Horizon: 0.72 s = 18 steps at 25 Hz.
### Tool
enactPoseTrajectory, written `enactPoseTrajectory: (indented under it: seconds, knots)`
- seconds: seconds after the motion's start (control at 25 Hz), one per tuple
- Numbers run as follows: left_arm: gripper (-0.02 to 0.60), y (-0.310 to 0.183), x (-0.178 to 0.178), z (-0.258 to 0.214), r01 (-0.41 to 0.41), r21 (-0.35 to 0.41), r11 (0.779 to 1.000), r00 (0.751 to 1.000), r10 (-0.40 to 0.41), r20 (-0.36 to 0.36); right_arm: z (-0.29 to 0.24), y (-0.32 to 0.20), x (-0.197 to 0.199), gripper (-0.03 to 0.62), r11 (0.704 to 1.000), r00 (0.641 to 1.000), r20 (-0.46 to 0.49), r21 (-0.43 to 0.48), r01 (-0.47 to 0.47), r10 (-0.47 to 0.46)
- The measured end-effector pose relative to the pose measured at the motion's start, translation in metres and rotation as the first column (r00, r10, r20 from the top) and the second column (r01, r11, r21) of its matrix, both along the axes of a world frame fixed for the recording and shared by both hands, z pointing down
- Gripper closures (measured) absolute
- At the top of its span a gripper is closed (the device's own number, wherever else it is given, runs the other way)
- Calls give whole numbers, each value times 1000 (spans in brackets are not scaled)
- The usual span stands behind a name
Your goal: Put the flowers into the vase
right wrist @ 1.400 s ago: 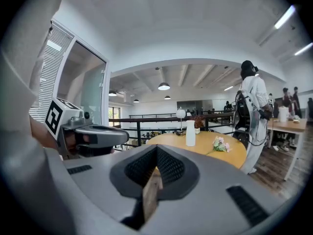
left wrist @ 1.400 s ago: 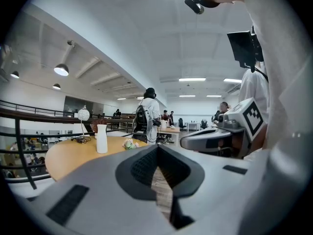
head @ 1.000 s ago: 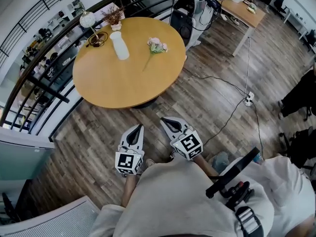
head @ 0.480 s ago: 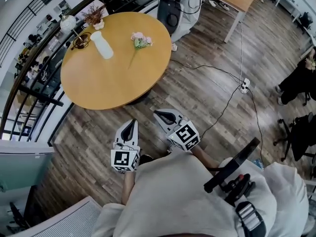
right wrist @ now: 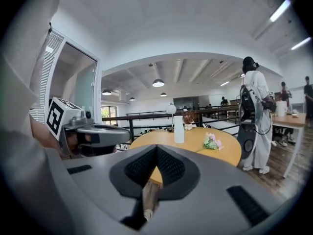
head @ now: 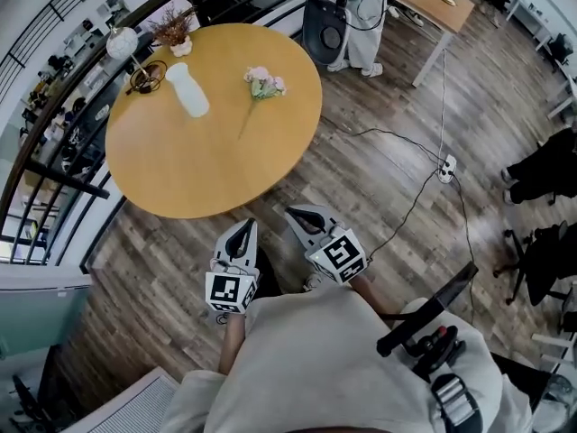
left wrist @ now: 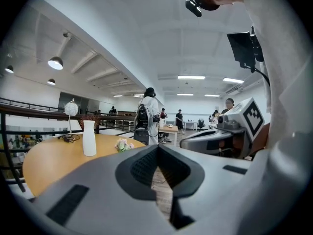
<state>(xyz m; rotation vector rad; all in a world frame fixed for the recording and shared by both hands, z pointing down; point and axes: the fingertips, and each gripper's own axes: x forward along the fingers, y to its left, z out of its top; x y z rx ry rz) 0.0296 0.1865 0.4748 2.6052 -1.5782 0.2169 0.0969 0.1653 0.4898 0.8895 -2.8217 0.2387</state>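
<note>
Left gripper (head: 246, 228): jaws closed, nothing between them. Right gripper (head: 299, 214): jaws closed, empty. Both grippers are side by side over the wooden floor (head: 379, 179), just short of the near edge of the round surface (head: 198, 170) and pointing toward it. The flowers (head: 264, 83) lie flat on the surface, stem toward the near edge. The white vase (head: 187, 89) stands upright to their left, apart from them, near a lamp (head: 123, 43) at the far edge
</note>
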Motion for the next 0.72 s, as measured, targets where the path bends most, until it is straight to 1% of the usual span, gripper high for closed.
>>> enactPoseTrajectory:
  seconds: [0.2,0.4,0.52,0.72]
  knots:
    - [575,-52,-19,-3,-63,8,998,998,63,-2,-4,-43,-23,586,998,998,-1,-10,-55,55]
    - [575,-109,-57,-24,-114,27,993,993,115,-6,-21,-93,-64,586,997,996,-34,0,-78,78]
    - [575,-137,-86,-34,-120,32,992,993,121,-13,-24,-116,-90,586,995,994,-47,-14,-98,97]
    - [575,-177,-134,-48,-114,45,992,993,116,-33,-31,-152,-130,586,994,992,-59,-11,-112,111]
